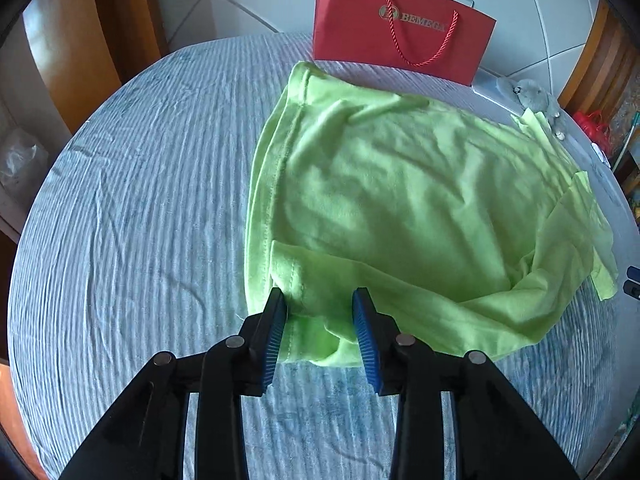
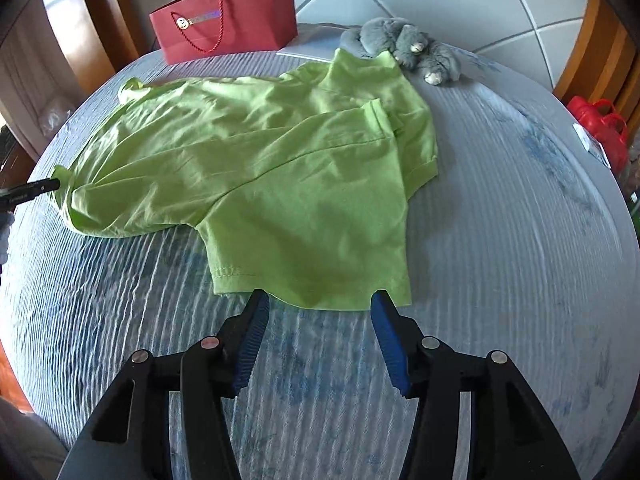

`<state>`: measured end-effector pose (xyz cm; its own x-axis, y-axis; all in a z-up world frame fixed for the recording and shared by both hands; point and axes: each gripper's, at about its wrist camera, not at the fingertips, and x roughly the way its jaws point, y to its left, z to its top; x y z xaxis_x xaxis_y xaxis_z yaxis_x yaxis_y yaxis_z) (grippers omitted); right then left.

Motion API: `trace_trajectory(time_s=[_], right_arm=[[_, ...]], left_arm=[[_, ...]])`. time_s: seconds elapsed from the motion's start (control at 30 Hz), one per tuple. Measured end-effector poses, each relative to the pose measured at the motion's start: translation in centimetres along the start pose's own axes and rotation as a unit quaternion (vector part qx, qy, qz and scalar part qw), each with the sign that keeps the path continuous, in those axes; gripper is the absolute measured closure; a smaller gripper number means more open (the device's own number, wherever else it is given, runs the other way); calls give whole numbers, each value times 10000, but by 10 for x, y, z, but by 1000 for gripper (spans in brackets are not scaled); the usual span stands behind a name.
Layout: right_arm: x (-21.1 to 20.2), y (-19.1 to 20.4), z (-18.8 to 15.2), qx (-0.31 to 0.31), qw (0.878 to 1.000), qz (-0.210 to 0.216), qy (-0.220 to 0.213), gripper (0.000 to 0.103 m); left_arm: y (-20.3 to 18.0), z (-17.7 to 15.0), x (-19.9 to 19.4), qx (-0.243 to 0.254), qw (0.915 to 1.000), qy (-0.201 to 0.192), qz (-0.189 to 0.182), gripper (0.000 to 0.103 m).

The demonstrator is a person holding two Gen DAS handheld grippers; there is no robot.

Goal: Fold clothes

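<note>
A lime green T-shirt (image 1: pixel 400 208) lies rumpled and partly folded on the blue-grey striped bedspread (image 1: pixel 132 220). My left gripper (image 1: pixel 320 304) is open, its blue-padded fingers straddling the shirt's near hem corner, with cloth between them. In the right wrist view the shirt (image 2: pixel 260 168) spreads across the bed, one sleeve (image 2: pixel 312 264) pointing toward me. My right gripper (image 2: pixel 318 302) is open, its fingertips at the sleeve's hem edge. The left gripper's tip (image 2: pixel 36 190) shows at the shirt's far left corner.
A red paper gift bag (image 1: pixel 400 28) stands at the head of the bed, also in the right wrist view (image 2: pixel 228 20). A grey plush toy (image 2: pixel 404 46) lies beside the shirt's top. A red plastic bag (image 2: pixel 600 128) sits off the bed's right side. Wooden posts flank the bed.
</note>
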<state>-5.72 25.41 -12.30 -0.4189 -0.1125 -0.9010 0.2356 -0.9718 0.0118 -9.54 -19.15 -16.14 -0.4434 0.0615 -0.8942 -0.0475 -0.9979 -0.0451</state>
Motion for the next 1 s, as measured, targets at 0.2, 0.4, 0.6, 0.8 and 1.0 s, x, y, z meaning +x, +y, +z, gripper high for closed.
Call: trace_trajectory(time_s=[0.2,0.4,0.6,0.8,1.0], right_arm=[[28,22,3,-394,9992,3,85,49],[39,24,4,-450,9990,11,22,69],[1,11,2,111,9991,-22,-405,100],[-86,16,-27,220,9952,-148,-944,100],[-145,48,-91,280,9978,2,-602,100]], left_arm=[[-9,0,9,-77,9997,138,167,94],[-12,0,-4,-224,9993,-15,291,99],[-11,-4,-66,-133,9979,-574,280,99],[-5,-30,-132,-98,9956,-933,88,99],[-12,-88,-147,150,9981,-595,111,98]])
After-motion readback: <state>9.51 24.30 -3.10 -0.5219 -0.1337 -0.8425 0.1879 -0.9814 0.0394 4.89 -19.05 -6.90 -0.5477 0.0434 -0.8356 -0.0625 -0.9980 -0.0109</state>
